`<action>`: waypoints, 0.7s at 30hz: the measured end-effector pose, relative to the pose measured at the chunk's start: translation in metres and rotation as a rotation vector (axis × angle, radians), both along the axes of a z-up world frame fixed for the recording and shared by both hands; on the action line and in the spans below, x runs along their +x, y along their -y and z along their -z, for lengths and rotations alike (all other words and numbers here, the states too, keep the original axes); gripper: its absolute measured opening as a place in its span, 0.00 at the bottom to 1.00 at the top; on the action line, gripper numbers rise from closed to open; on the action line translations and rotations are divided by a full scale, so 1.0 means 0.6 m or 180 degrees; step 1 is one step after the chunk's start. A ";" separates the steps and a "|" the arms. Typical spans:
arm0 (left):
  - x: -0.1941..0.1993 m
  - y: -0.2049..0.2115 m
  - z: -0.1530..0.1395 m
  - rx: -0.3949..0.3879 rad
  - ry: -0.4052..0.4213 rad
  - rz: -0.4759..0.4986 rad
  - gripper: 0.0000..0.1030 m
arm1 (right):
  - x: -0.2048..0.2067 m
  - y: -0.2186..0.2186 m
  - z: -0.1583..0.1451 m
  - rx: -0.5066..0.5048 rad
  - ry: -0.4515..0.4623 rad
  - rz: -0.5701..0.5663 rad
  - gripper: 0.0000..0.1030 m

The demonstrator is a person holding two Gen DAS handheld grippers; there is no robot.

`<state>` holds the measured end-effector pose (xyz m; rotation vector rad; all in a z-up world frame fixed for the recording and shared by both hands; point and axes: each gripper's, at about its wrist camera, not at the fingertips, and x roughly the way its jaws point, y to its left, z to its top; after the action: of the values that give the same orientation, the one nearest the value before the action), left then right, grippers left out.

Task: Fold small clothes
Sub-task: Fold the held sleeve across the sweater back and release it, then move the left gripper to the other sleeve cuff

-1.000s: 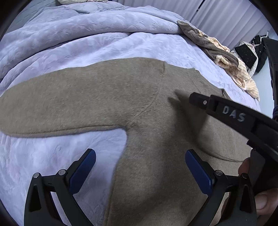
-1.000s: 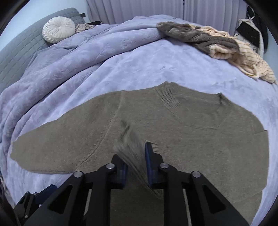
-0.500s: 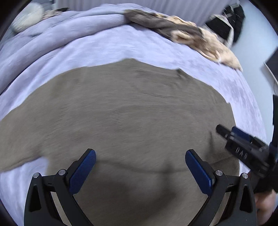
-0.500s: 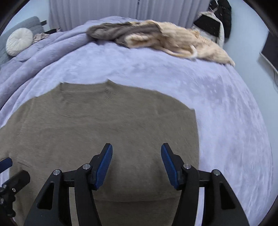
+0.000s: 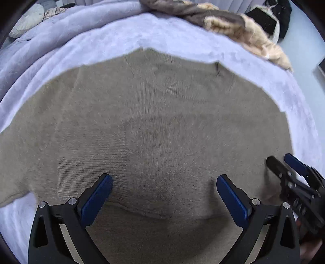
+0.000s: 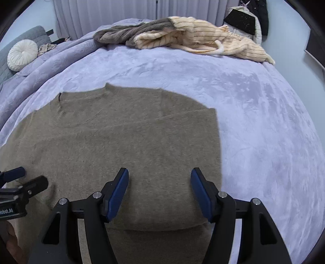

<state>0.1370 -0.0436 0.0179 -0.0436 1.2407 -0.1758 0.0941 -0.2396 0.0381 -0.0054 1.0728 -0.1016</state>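
Observation:
A taupe knit sweater (image 5: 162, 126) lies flat on the lilac bedspread (image 5: 142, 34), one sleeve folded across its body with the ribbed cuff (image 5: 91, 170) near my left pad. It also shows in the right wrist view (image 6: 126, 138), its right edge straight. My left gripper (image 5: 164, 195) is open and empty, just above the sweater's lower part. My right gripper (image 6: 159, 188) is open and empty over the sweater's right lower part. Each gripper shows in the other's view, the right one (image 5: 288, 168) and the left one (image 6: 24, 178).
A heap of brown and cream clothes (image 6: 182, 36) lies at the far side of the bed. A round white cushion (image 6: 22, 54) rests against a grey headboard at far left. Bare bedspread (image 6: 264, 126) stretches to the right of the sweater. Dark bags (image 6: 247, 18) stand beyond the bed.
My right gripper let go of the sleeve it pinched and opened, then moved right. My left gripper swung right from the spread sleeve to over the sweater's body.

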 end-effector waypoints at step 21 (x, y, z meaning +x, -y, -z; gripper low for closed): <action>-0.364 -0.105 -0.022 0.0353 0.0278 0.0482 1.00 | -0.401 -0.045 0.007 -0.0503 -0.0022 -0.1001 0.79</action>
<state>-0.0813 0.0192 0.0310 0.1530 1.1648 -0.2377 -0.1465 -0.2124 0.0338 -0.3160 1.0566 0.0978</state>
